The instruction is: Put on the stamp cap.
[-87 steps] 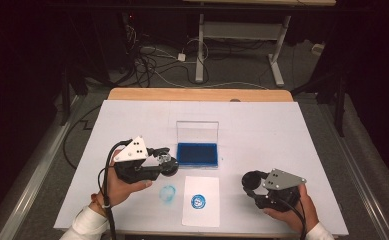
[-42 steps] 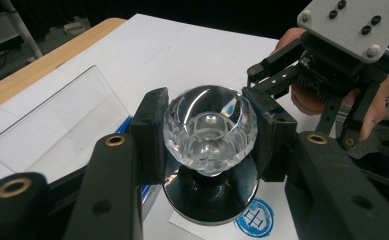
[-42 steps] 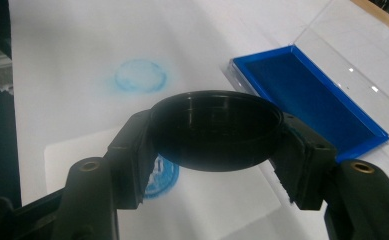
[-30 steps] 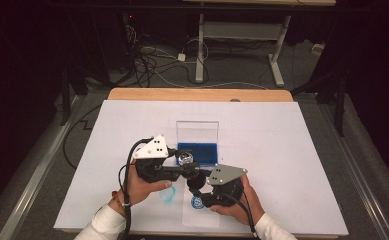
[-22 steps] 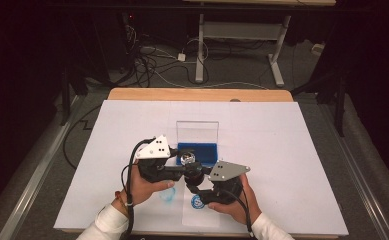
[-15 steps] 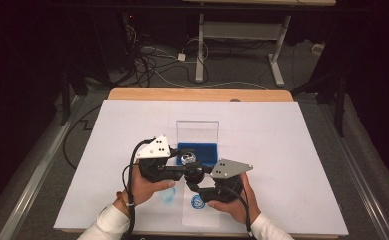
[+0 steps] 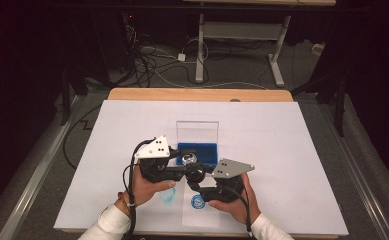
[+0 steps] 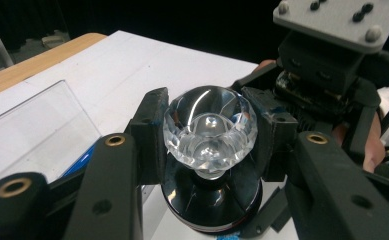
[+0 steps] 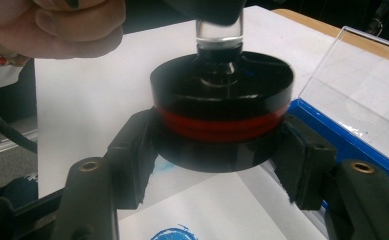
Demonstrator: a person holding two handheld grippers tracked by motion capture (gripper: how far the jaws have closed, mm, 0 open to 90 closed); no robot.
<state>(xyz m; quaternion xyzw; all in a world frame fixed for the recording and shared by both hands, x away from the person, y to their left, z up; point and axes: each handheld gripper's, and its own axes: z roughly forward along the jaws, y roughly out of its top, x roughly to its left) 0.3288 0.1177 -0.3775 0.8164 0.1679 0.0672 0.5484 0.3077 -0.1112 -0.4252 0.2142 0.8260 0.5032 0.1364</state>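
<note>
Both tongs work on one stamp (image 7: 193, 169), which is lifted above the white table (image 7: 292, 150), between the two hands. The left gripper (image 8: 209, 135) pinches the clear crystal knob (image 8: 210, 131) at the top of the stamp, one pad on each side of it. The right gripper (image 9: 217, 150) pinches the black round base (image 9: 222, 85) with the red ring (image 9: 217, 126) from the two sides, just under the knob. I think this double hold serves to pull or turn the stamp body out of its lower cap: one hand fixes the bottom part while the other moves the top part.

Directly under the right gripper lies a white card (image 7: 198, 206) with a round blue print (image 9: 174, 234) on it. Just behind both tongs stands the open blue ink case (image 7: 198, 150), and its clear lid (image 7: 197, 133) stands upright on the far side. So there is little room forward, because the edge of the case is very near the stamp. To the right side of the right gripper the table is free and wide. Near the left hand (image 7: 149, 186) a small pale blue thing (image 7: 167, 196) lies on the table; I cannot tell what it is.
</note>
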